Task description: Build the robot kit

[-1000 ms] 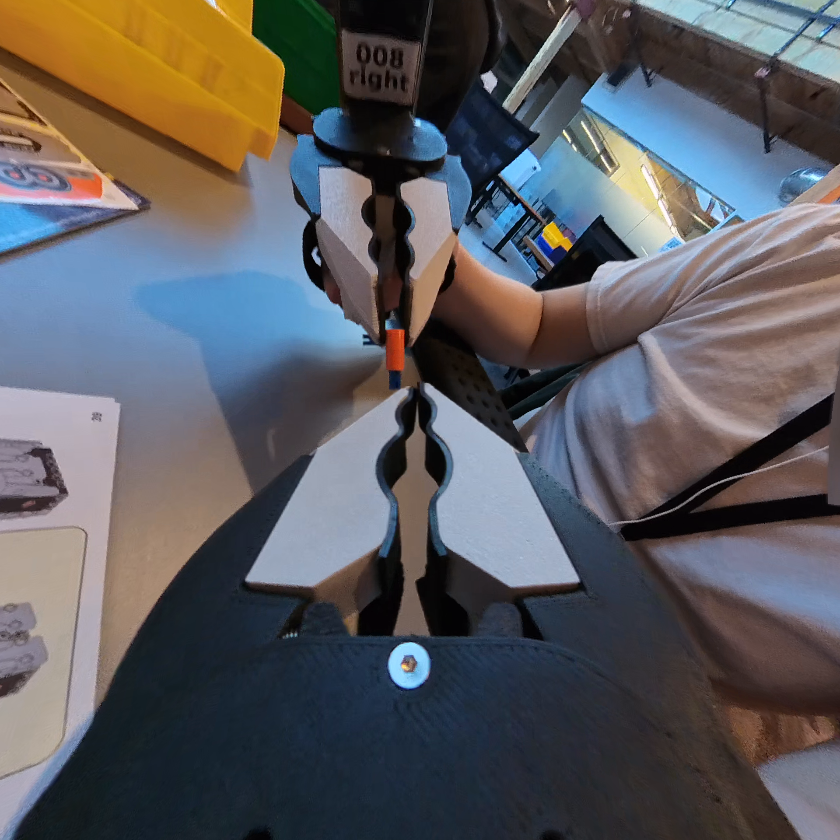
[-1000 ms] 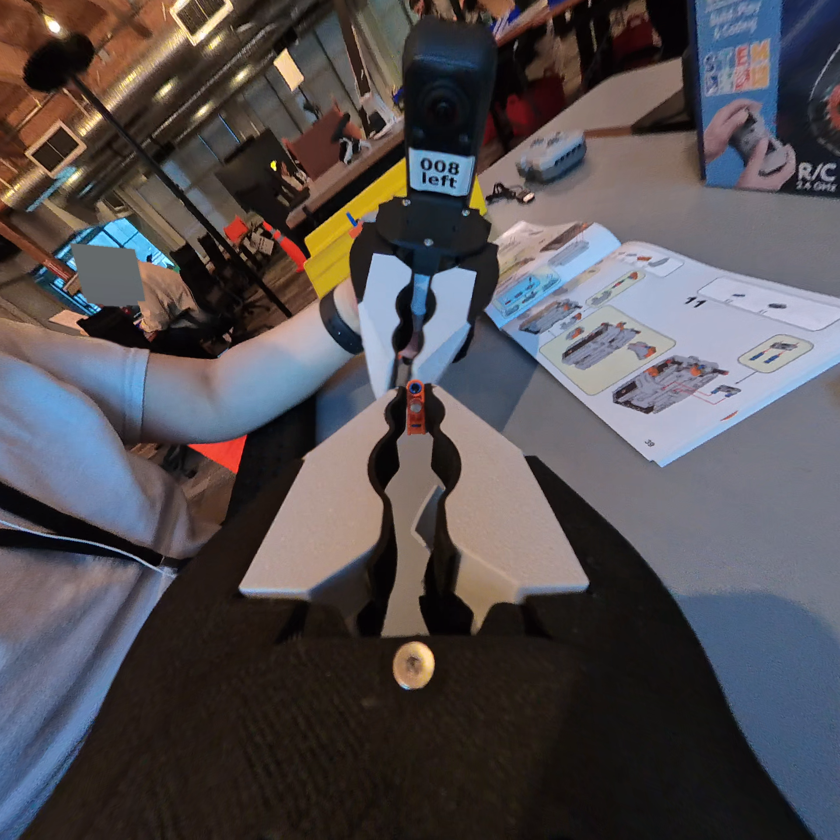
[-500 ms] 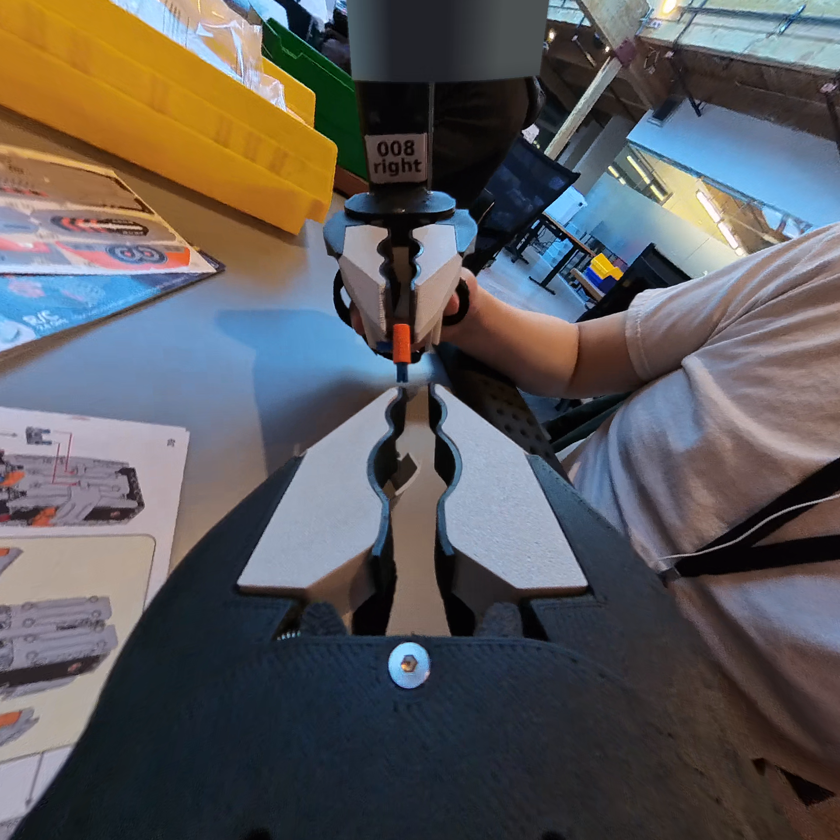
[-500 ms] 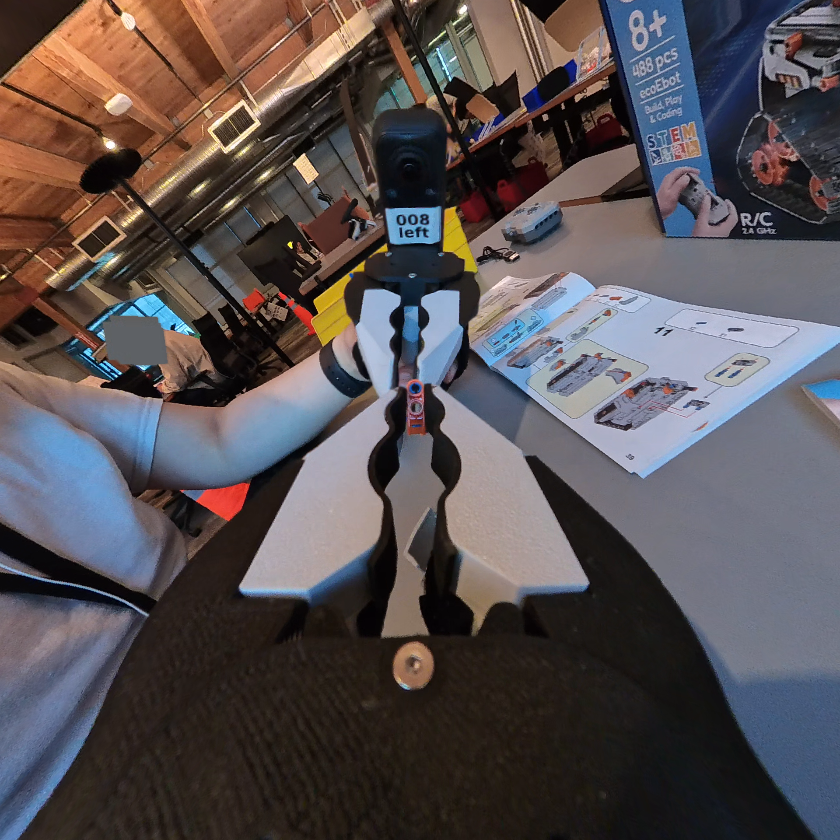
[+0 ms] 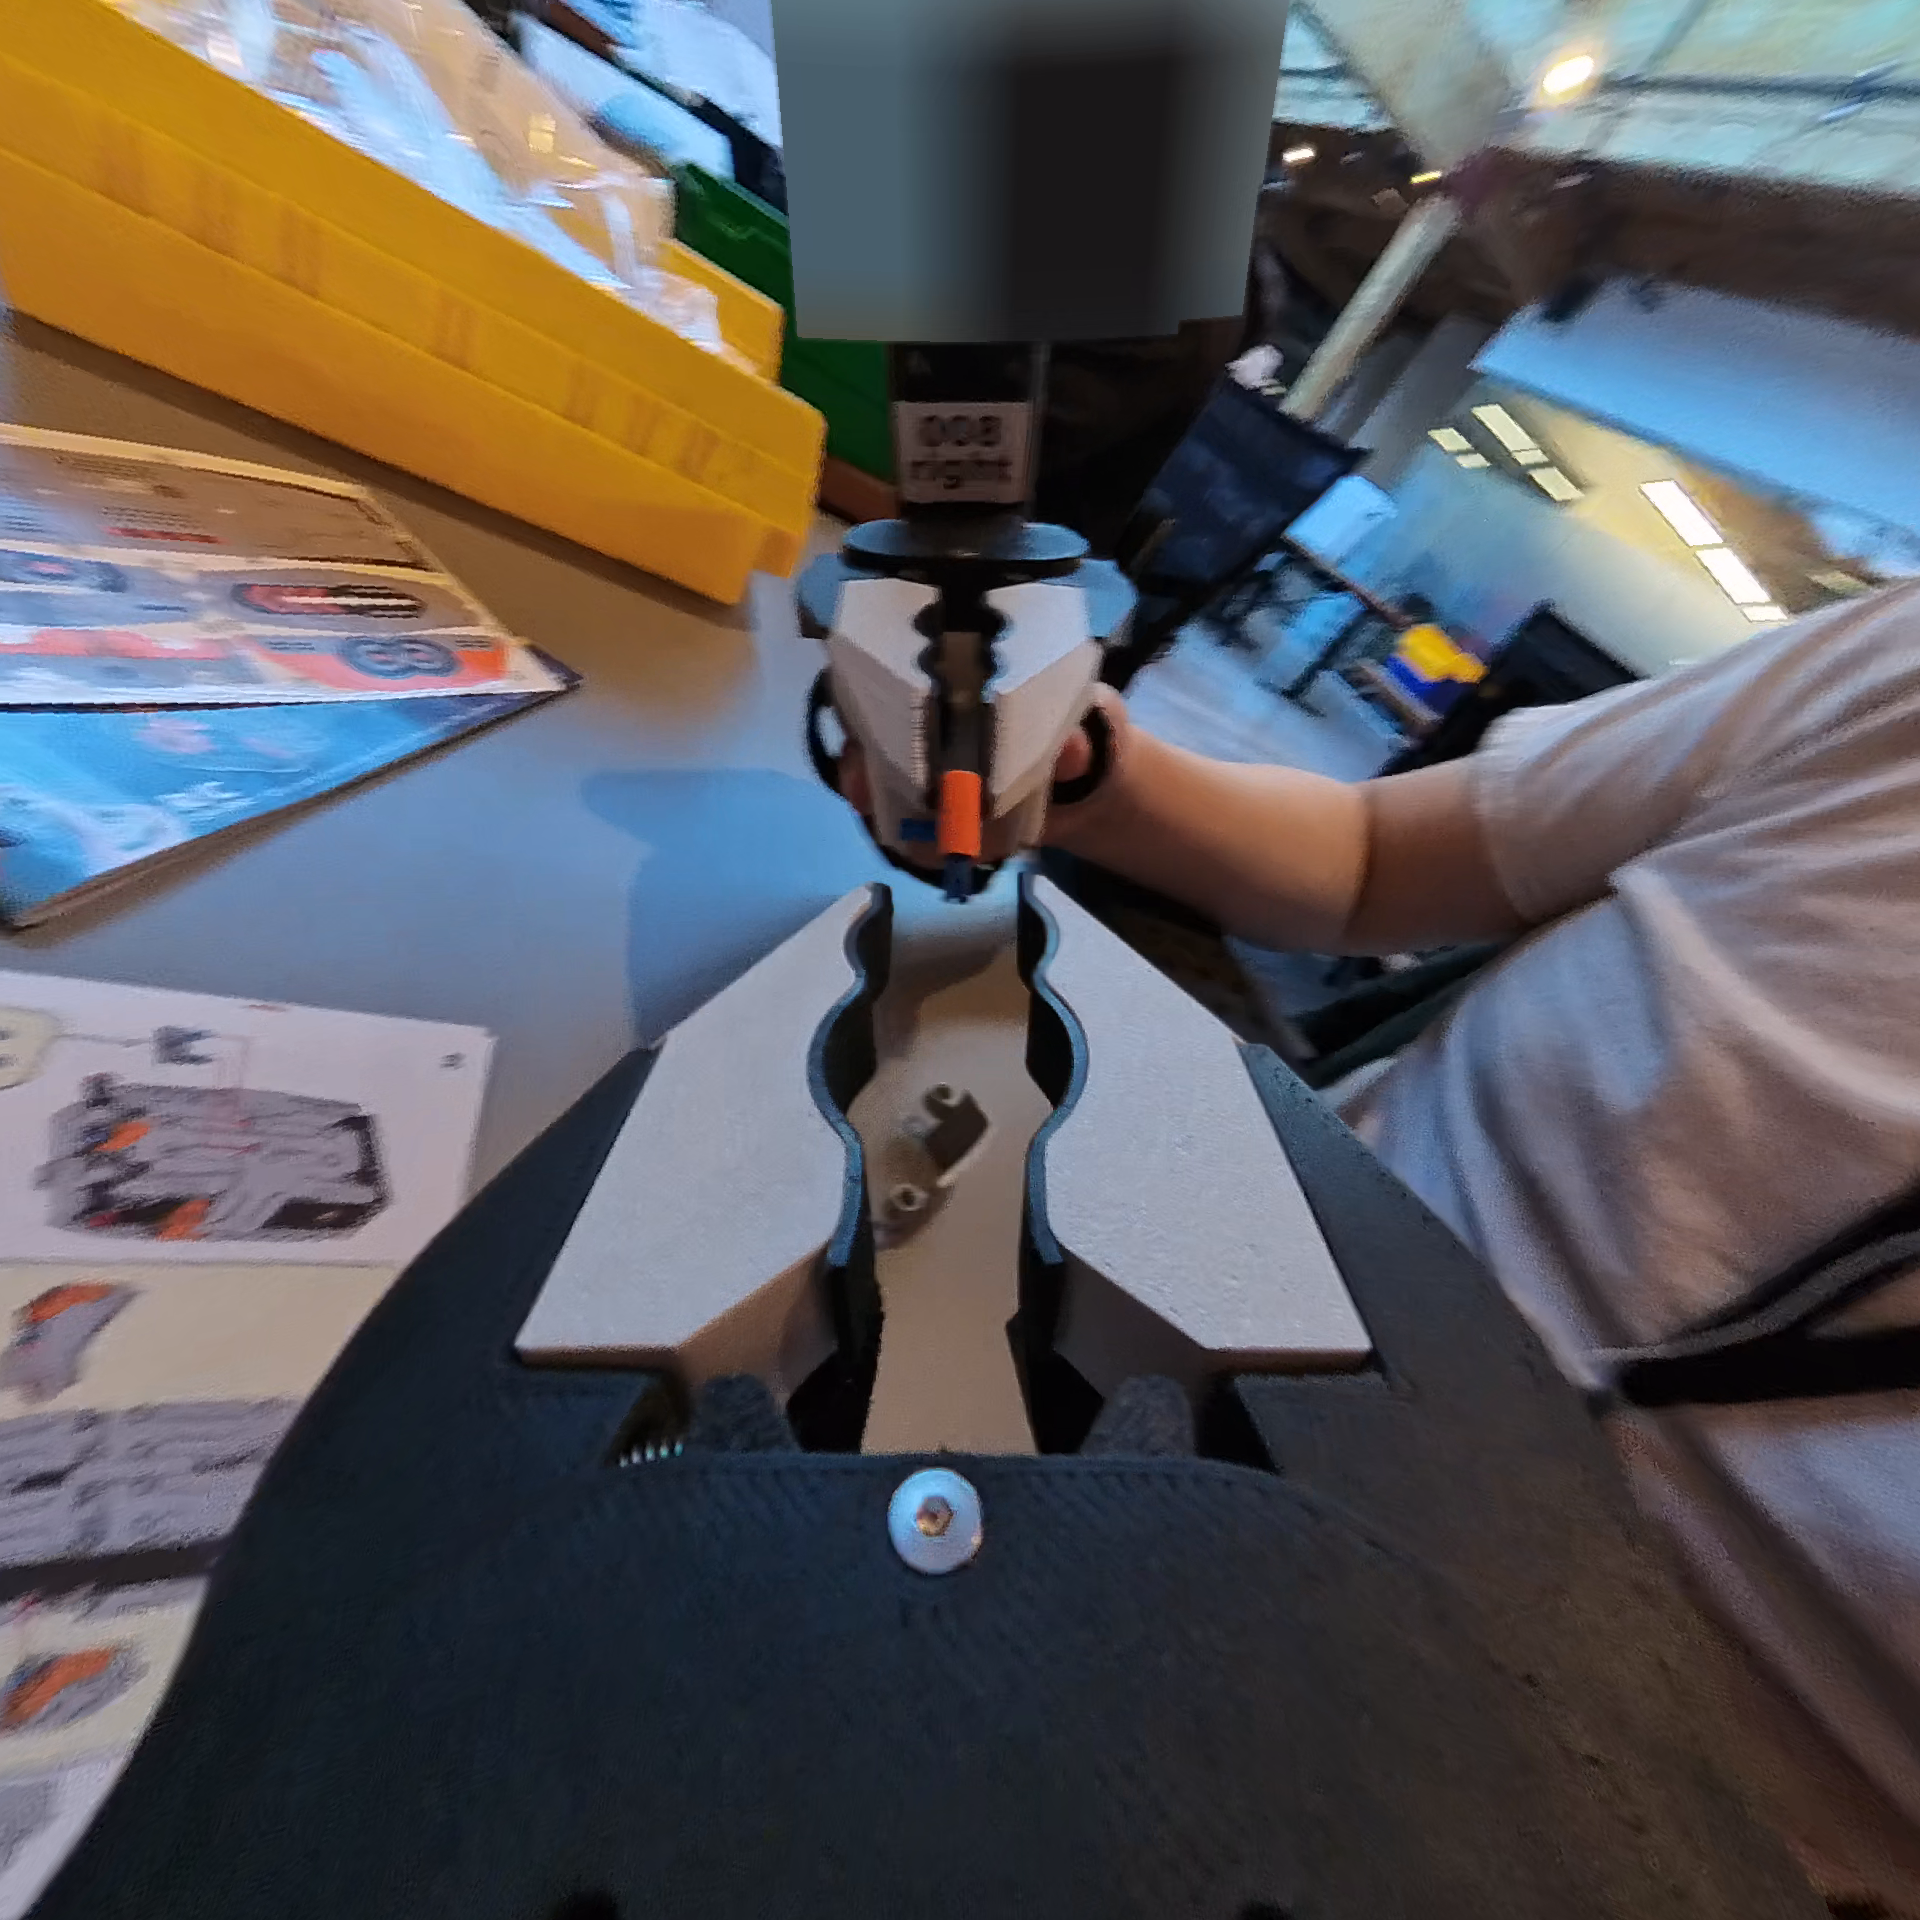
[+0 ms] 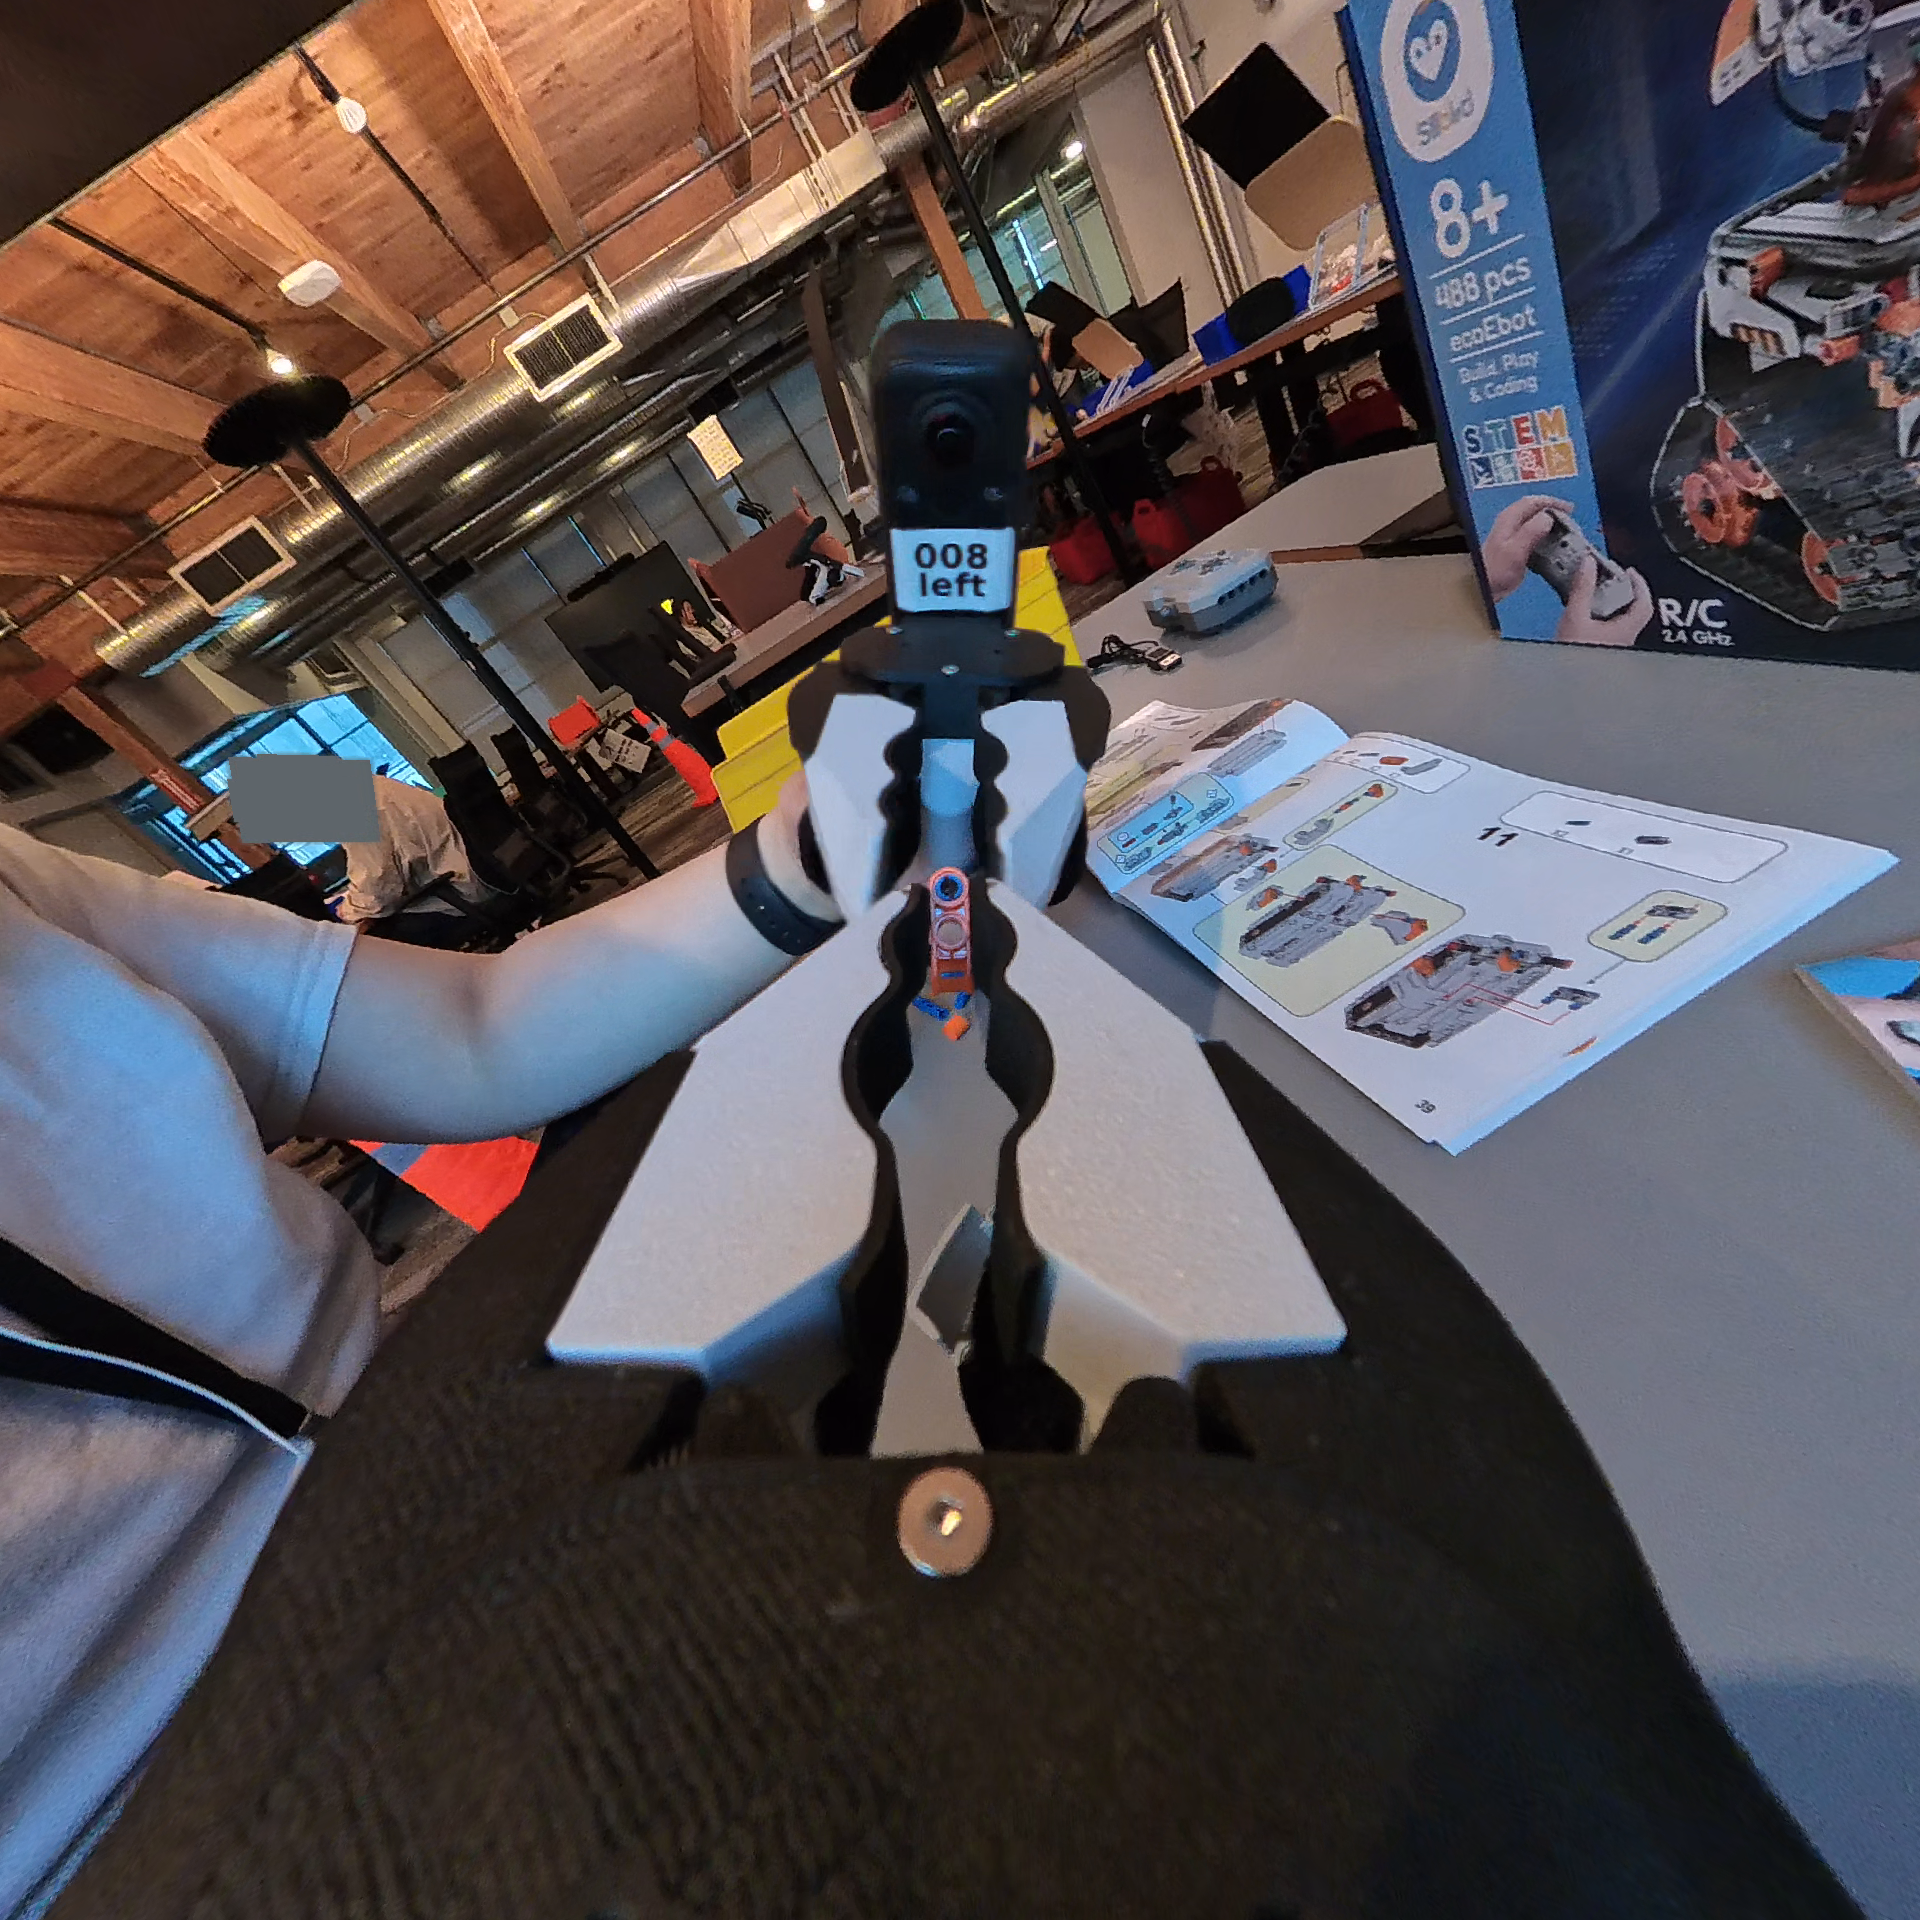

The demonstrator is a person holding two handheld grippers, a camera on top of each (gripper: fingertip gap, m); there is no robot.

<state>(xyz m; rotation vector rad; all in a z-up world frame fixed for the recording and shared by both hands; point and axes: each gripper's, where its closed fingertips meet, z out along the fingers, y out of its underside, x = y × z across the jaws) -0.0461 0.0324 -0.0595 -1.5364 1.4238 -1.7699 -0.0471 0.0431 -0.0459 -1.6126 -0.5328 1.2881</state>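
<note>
While the left wrist view is blurring with motion, the left hand-held gripper (image 5: 951, 899) is standing open, its jaws now spread where a second ago they were nearly shut, tip to tip with the other. Opposite it, the right hand-held gripper (image 5: 956, 831) is still clamping the orange connector piece (image 5: 958, 800), a blue pin (image 5: 956, 878) poking from its end, above the grey bench (image 5: 499, 873). A small grey building piece (image 5: 930, 1143) is lying on the bench between the open fingers, near the instruction booklet (image 5: 208, 1122).

From the right wrist view, the connector is sitting pinched at the fingertips, the left one gaping just beyond it. Tiny blue and orange bits (image 6: 945, 1013) are now showing on the bench below.
</note>
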